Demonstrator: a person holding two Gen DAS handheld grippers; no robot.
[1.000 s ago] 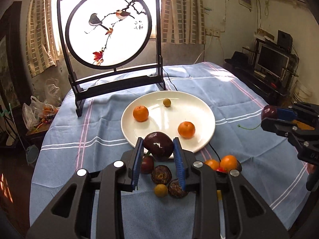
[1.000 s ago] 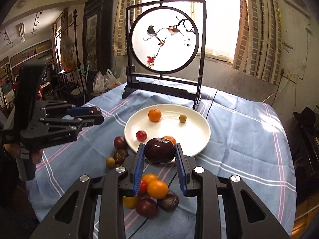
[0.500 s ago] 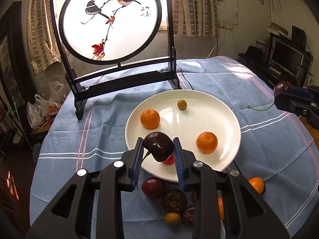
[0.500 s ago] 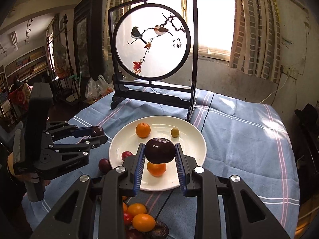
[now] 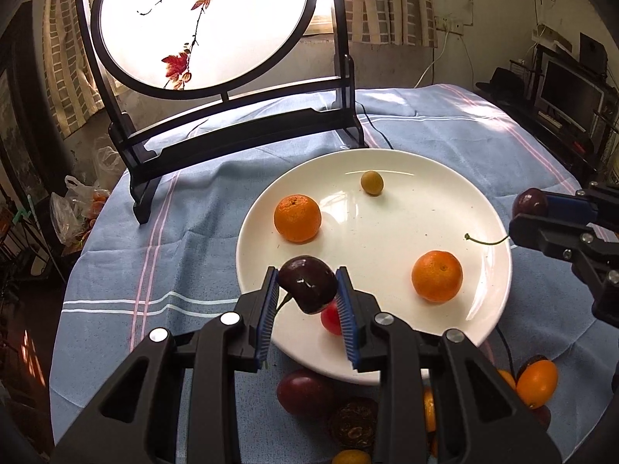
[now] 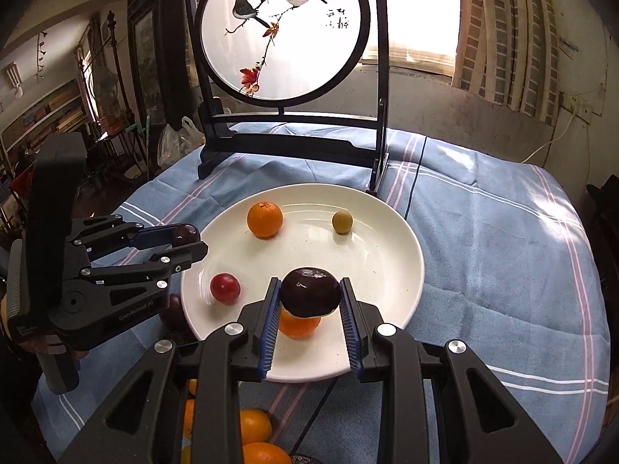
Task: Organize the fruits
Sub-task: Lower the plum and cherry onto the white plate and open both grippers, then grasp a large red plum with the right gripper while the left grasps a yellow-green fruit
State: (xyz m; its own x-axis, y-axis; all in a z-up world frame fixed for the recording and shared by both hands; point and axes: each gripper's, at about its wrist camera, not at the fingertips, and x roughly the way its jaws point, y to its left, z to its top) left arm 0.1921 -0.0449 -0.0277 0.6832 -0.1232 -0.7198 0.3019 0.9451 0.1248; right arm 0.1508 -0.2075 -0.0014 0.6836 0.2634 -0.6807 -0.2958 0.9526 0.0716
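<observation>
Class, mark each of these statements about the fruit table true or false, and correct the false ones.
1. Each hand-held gripper is shut on a dark purple fruit. True: the left hand-held gripper grips one dark purple fruit, and the right hand-held gripper grips another.
2. The white plate is empty. False: it holds two oranges, a small yellow-green fruit and a small red fruit.
3. All the fruit is on the plate or in the grippers. False: more fruit lies on the blue tablecloth near the plate's front edge.
4. A round screen painted with birds stands behind the plate. True.
</observation>
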